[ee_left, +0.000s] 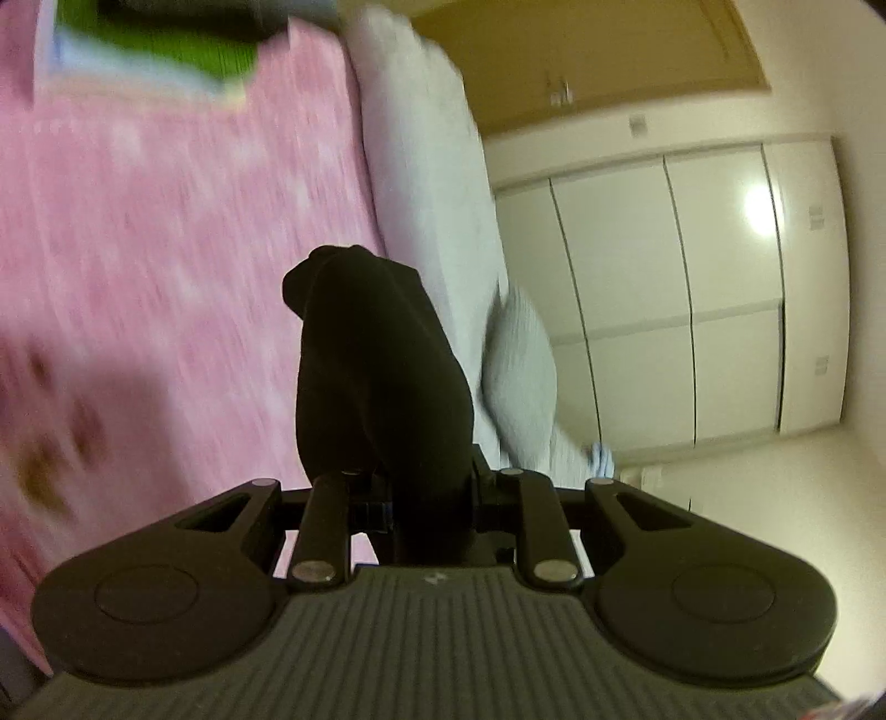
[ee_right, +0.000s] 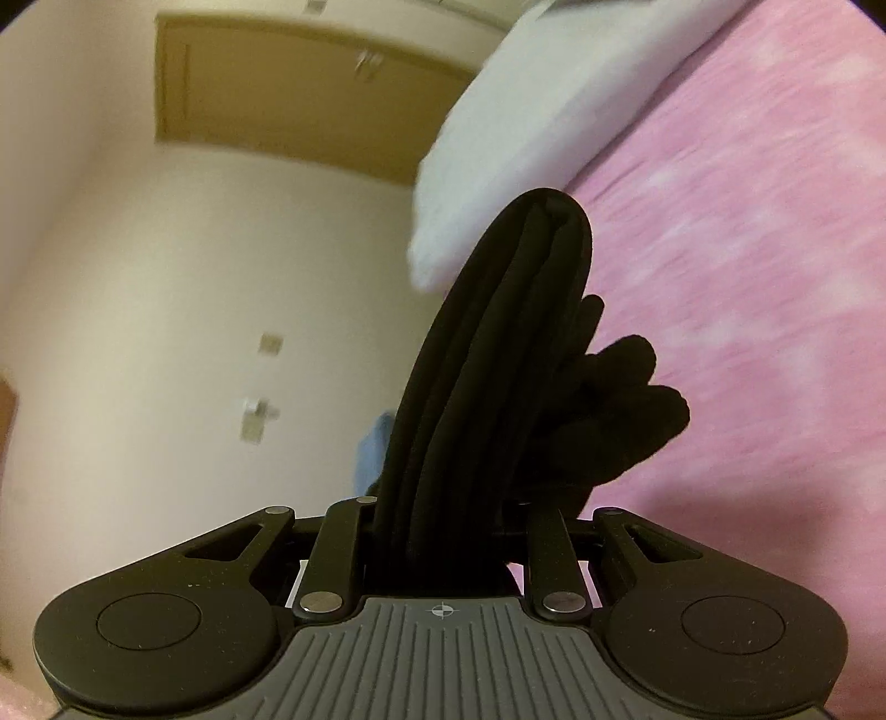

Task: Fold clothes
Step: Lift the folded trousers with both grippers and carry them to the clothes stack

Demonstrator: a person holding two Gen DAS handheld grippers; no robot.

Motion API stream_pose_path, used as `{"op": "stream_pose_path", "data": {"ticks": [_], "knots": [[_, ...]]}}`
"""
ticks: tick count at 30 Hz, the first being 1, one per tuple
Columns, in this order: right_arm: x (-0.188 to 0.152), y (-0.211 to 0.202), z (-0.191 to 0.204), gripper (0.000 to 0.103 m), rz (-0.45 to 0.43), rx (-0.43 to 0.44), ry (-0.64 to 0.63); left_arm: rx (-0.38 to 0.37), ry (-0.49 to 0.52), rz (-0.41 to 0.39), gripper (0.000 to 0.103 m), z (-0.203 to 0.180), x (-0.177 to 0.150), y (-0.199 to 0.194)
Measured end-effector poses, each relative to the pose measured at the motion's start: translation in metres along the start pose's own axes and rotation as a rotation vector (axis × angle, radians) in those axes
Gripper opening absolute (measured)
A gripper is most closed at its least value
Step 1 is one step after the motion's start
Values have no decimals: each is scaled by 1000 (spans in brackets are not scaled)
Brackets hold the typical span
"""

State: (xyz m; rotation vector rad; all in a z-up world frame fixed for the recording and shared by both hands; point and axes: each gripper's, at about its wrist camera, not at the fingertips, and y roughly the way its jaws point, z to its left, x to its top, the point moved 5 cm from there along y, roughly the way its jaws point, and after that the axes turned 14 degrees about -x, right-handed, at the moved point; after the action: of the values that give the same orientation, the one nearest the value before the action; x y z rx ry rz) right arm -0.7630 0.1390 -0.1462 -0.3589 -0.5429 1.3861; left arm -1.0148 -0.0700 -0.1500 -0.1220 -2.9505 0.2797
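Left hand-held gripper (ee_left: 426, 487) is clamped on a black garment (ee_left: 376, 365). Cloth fills the narrow gap btwn its jaws and bunches up ahead of them in a thick dark lump, rounded at the far end. No fingertips visible, cloth covers them.

Right hand-held gripper (ee_right: 443, 526) is likewise closed on black fabric (ee_right: 498, 343), jaws only a little apart w/ the cloth packed btwn. Here the fabric stands up in several stacked folds, edges running lengthwise away from the camera, w/ a looser, crumpled bit hanging off to the right side. Looks like the same garment in both, but can't tell for sure since neither view shows the other gripper.

Garment is lifted clear, above a bed w/ a pink patterned cover (ee_left: 166, 249). Both views are tilted and the background is motion-blurred. Left wrist view: white pillow (ee_left: 426, 138) along the bed's far edge, second greyish pillow (ee_left: 520, 365) just beside the black cloth. At top left, a stack of folded items (ee_left: 166, 50) on the pink cover, green one on top of a pale blue one, something dark above, blurred. Beyond: white wardrobe doors (ee_left: 692, 288) and a tan door (ee_left: 581, 50).

Right wrist view: white pillow (ee_right: 526, 111), pink cover (ee_right: 747, 221), cream wall (ee_right: 166, 332), tan door (ee_right: 277, 88), small blue thing (ee_right: 374, 448) low behind the fabric, too blurred to identify.
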Motion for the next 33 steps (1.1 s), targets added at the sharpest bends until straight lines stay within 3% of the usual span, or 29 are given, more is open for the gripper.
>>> {"op": "stream_pose_path", "data": {"ticks": [4,9,14,16,17,19,22,23,25,30,33], "knots": [[-22,92,89,20,40,57,-36,13,35,-51,18,1,118,-47],[-30,192,204,20,68,135,-157,-25,89,-159,18,-9,246,-87],[-49,274,286,20,54,209,-298,-75,120,-264,18,-2,335,-105],[-59,310,285,21,53,191,-312,-65,126,-276,19,24,363,-99],[-64,328,283,21,53,182,-317,-41,110,-276,19,42,374,-96],[-71,372,257,24,115,68,-282,21,75,-267,19,84,391,-86],[-84,427,219,35,205,-79,-235,212,30,-218,20,150,397,-69],[-89,438,210,38,231,-107,-228,222,3,-227,20,165,395,-69],[-88,437,210,38,237,-72,-235,182,-28,-245,20,172,395,-74],[-74,430,225,38,192,-123,-274,191,88,-174,20,163,407,-64],[-58,438,231,38,167,-146,-284,174,104,-163,20,167,420,-63]]}}
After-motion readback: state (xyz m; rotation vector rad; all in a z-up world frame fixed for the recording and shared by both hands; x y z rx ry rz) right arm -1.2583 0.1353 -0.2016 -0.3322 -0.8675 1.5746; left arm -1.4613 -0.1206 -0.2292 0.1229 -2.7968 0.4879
